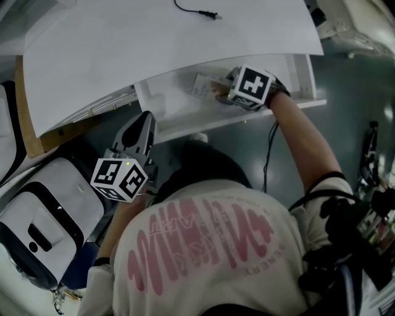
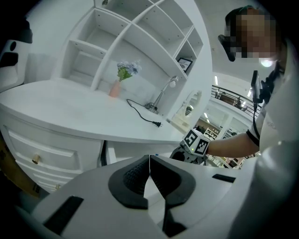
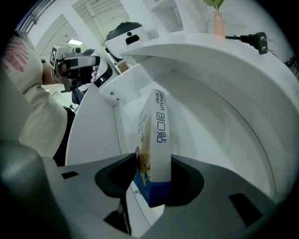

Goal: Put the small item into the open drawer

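Observation:
A small white-and-blue box [image 3: 158, 135] stands on edge inside the open white drawer [image 1: 185, 126]; the head view shows the box [image 1: 203, 84] near the drawer's back. My right gripper [image 1: 217, 92] reaches into the drawer with the box between its jaws [image 3: 153, 158]. The jaws stand a little wider than the box, which leans loosely between the pads. My left gripper [image 1: 145, 120] hovers outside the drawer's front left corner. Its jaws [image 2: 149, 161] are shut with nothing in them.
The drawer hangs under a curved white desk top [image 1: 173, 43] on which a black plug and cable [image 1: 196, 11] lie. A white and black case [image 1: 43, 222] lies on the floor at the left. My body fills the near foreground.

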### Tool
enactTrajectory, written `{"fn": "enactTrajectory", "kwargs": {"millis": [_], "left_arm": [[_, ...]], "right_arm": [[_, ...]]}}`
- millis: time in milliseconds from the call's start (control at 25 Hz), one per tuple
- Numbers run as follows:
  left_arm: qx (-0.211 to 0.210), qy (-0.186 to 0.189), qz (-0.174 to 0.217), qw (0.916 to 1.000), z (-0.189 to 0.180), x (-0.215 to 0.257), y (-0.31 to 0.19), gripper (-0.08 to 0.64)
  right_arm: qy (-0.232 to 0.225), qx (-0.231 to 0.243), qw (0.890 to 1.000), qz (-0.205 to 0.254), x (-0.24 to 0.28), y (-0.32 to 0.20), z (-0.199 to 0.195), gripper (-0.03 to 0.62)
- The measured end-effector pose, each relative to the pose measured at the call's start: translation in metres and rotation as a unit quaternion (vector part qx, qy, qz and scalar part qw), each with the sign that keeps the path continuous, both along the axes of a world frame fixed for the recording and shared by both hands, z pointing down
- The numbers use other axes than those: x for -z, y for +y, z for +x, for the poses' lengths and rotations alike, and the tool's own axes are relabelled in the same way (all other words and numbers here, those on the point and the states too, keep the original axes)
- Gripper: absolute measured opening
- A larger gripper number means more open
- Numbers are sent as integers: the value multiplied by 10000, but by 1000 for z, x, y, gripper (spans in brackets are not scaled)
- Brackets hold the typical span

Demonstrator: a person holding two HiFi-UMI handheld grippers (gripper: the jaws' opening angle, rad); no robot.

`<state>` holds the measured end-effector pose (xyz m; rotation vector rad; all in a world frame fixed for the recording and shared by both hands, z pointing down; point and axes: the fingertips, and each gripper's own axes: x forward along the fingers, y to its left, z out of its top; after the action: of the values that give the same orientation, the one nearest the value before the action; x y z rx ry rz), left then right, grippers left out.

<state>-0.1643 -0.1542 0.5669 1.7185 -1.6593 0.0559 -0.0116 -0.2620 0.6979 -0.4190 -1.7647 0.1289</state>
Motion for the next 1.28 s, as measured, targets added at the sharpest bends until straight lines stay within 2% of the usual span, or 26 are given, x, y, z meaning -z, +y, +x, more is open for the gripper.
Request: {"fn": "enactTrajectory", "kwargs": {"millis": [240,440,640,880,1160,1280], "left_arm": [[304,-169,198,9992,-23,9,12,32],[466,-281,420,9976,-47,26,15,32],[83,-160,457,9988,-52,27,9,32],[-575,31,258,9980,-59,13,1,32],[-813,-46,447,9957,-87,26,-11,32],[-896,-49,518,9946,-94,29,-13,32]], "right_arm": [[96,133,9996,225,-2,-2,-4,220],[410,327,9972,526,-3,2,-1,238],[540,379,9950,748,-5,0,-10,252],[856,371,9919,866,-8,3,-13,258],[984,458,9884,1060,-18,14,-18,281],[1117,285,9869,1133,-18,11,-19,281]]}}
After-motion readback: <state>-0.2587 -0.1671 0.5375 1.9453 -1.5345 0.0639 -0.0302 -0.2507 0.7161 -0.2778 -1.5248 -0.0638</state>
